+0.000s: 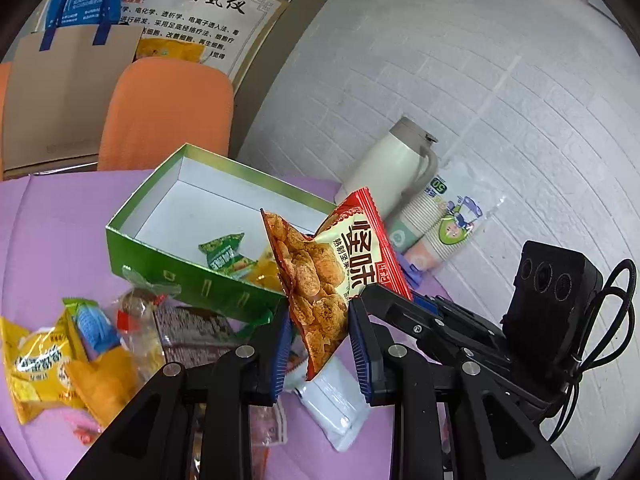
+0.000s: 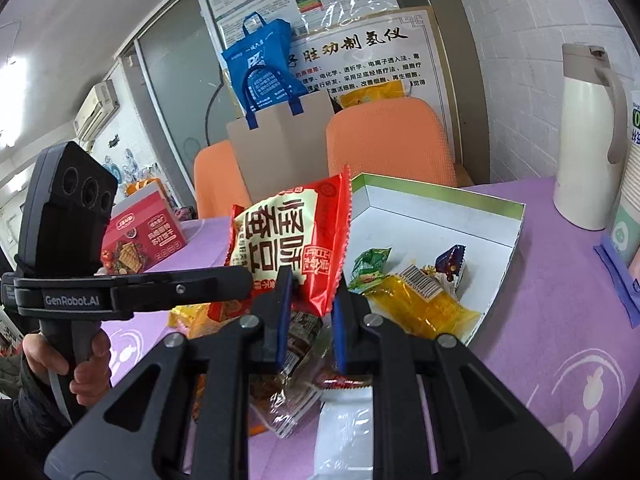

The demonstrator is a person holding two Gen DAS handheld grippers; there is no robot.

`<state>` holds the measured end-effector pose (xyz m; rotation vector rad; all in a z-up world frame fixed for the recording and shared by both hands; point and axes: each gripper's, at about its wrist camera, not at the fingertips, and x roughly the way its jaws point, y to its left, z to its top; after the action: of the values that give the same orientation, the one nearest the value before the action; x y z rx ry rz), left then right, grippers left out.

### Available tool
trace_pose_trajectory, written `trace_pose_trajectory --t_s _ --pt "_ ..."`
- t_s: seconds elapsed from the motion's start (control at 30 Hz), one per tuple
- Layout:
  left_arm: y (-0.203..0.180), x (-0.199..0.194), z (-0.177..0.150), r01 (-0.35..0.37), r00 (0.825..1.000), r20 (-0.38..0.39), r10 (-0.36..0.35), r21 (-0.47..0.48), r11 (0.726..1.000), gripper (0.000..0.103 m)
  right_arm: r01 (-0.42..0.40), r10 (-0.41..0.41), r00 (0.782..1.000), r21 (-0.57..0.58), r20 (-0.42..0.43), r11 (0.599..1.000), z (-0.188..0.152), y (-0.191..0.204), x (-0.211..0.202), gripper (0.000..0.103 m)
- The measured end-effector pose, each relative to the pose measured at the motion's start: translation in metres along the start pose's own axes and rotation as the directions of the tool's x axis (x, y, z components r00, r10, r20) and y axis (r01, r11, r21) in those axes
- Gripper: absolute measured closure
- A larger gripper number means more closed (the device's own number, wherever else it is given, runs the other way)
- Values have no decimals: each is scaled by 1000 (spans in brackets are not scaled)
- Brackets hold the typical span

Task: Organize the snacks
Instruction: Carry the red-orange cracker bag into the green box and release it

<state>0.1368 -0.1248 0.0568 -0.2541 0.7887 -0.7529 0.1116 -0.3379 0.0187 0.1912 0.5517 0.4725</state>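
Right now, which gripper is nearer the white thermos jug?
Right. Both grip the red snack bag: the right gripper on the side toward the jug, the left gripper on the far side.

Paper cups [image 2: 632,184] cut off rightward.

left gripper [image 2: 248,280]: "GenRobot.AI" | red snack packet [image 2: 288,240]: "怪味" | poster [image 2: 372,60]: "制氢仪"

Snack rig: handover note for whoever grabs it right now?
Left tongs: shut on the red snack bag, lifted off the table.
Right tongs: shut on the same bag's lower corner.
Green box: open on the purple mat, a few wrapped snacks already inside.
Left to do: drop the bag in the box, then clear the loose packets in front of it.
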Motion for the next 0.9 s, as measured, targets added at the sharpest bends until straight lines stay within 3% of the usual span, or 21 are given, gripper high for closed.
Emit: trace_pose_trajectory --t_s 0.3,0.5,0.6,0.63,0.67,0.7,0.73,0.8,0.9 --pt "61 62 37 -40 997 -69 30 -151 988 75 13 -6 996 83 -87 996 12 -32 69 83" --pt "81 79 48 -103 991 -98 88 -166 981 75 13 -1 995 115 -102 993 16 -37 97 83" --pt "88 80 54 -122 990 -94 107 -170 978 74 43 -31 988 73 -150 996 18 -33 111 74" --pt "89 79 55 -140 988 -88 127 -168 976 72 57 -49 985 44 -165 997 17 -30 112 56" --pt "91 77 57 -164 984 -89 151 -162 973 57 77 -73 984 19 -159 997 16 -27 110 36" --pt "90 75 57 -189 980 -92 177 -152 970 33 100 -100 986 -7 -135 995 14 -23 105 31" --pt "88 71 57 -205 977 -79 196 -140 969 26 112 -114 987 -26 -114 993 14 -20 100 26" --pt "82 62 55 -216 976 -38 213 -111 970 20 115 -119 989 -44 -88 992 13 -16 91 22" --pt "79 53 51 -215 976 -40 212 -108 971 19 121 -124 988 -41 -94 992 11 -15 83 20"
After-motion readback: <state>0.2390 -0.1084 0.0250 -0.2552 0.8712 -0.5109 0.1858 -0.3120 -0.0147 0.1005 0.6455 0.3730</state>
